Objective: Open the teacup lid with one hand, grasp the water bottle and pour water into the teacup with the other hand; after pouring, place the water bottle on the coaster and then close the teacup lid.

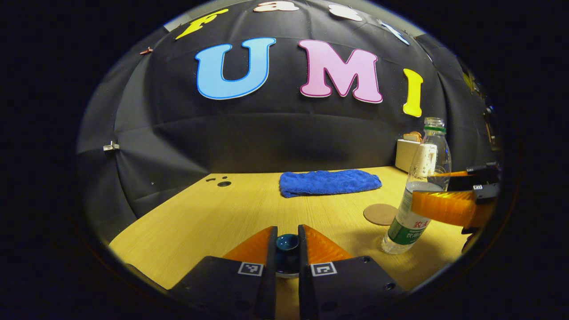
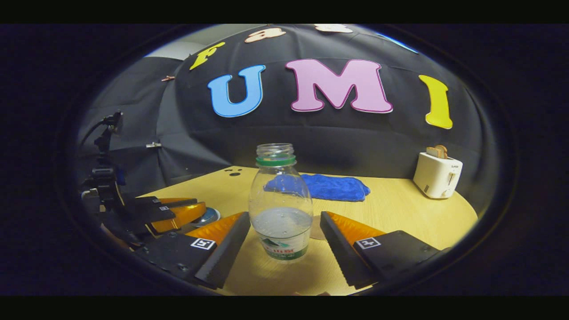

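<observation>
Between wide right gripper (image 2: 281, 242) fingers, uncapped water bottle (image 2: 280, 209); left gripper (image 1: 287, 246) pinching teacup lid (image 1: 287, 243).

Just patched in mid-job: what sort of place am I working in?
Likely a staged recording booth, not a real kitchen: black cloth wall, wooden table, and household props such as a toaster and blue towel.

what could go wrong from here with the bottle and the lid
1. The water bottle has no cap and stands between the open fingers of the right gripper; an off-centre squeeze could tip it and spill water on the table.
2. The left gripper sits close around the teacup lid knob; a slanted lift could drag the cup.
3. The coaster lies just behind the bottle, so a sweep could nudge it.
</observation>
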The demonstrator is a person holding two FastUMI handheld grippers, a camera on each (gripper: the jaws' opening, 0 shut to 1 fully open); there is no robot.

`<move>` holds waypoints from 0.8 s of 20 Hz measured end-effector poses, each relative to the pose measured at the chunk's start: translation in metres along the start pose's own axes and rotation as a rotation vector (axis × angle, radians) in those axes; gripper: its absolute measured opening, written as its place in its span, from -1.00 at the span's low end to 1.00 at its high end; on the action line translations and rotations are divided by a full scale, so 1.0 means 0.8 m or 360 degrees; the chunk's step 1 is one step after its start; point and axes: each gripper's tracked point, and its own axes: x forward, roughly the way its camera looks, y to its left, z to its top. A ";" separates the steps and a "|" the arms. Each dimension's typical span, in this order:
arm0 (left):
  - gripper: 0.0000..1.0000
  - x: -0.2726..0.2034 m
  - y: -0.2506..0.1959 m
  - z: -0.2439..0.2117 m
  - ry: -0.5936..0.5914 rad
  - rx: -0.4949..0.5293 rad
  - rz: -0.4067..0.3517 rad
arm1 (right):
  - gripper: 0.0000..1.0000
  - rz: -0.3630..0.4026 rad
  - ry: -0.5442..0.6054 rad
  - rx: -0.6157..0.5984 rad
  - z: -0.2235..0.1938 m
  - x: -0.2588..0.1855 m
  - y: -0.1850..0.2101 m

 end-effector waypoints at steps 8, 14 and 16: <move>-0.51 -0.022 0.023 0.011 -0.0007 -0.0017 0.0044 | 0.96 -0.0079 -0.0024 0.0019 -0.003 0.016 0.002; -0.51 -0.031 0.032 0.007 0.0010 -0.0005 0.0066 | 0.90 -0.0158 -0.0048 -0.0002 -0.007 0.024 0.000; -0.51 -0.034 0.035 0.006 0.0017 -0.0003 0.0061 | 0.59 -0.0181 -0.0059 -0.0001 -0.007 0.024 0.001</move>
